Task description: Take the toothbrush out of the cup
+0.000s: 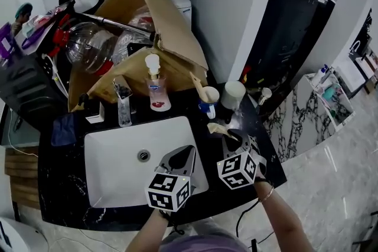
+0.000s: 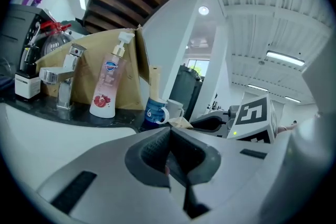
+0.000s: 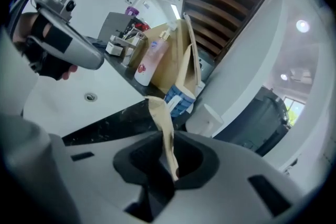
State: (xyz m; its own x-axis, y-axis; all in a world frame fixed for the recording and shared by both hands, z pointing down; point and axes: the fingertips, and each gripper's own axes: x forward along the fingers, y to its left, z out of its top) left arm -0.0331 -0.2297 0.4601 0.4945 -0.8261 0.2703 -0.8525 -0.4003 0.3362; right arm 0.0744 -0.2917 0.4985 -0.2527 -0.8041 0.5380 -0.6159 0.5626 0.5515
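The right gripper (image 3: 172, 165) has its tongs pressed onto the lower end of a flat, tan, wood-look toothbrush (image 3: 159, 123). They pinch the handle across its broad faces, which should keep the strip from twisting. The wider head end juts out ahead of the jaws. In the head view this toothbrush is clear of the blue-and-white ceramic cup (image 1: 207, 108). It sits low over the black marble counter (image 1: 59, 168), near the cup at about 5 o'clock from it. I cannot tell whether its tip touches the stone. The lift-out looks done for this brush. What is left, by my reading, is to set it down or carry it off.

A second tan stick (image 1: 197, 84) leans in the cup, tilted toward 11 o'clock. Whether it is another brush is too small to tell. A plain white cup (image 1: 233, 93) stands at 3 o'clock of the blue one. It is near enough that a sideways swing of the held handle could knock it.

The left gripper (image 2: 170, 157) hovers over the white rectangular basin (image 1: 112, 168), at 9 o'clock of the right one. Its tongs are pressed together with nothing in them. It seems parked out of the way, since the cup stands steady unaided. The clear pump bottle of pink soap (image 1: 157, 91) sits at 9 o'clock of the cup, apart from the action.
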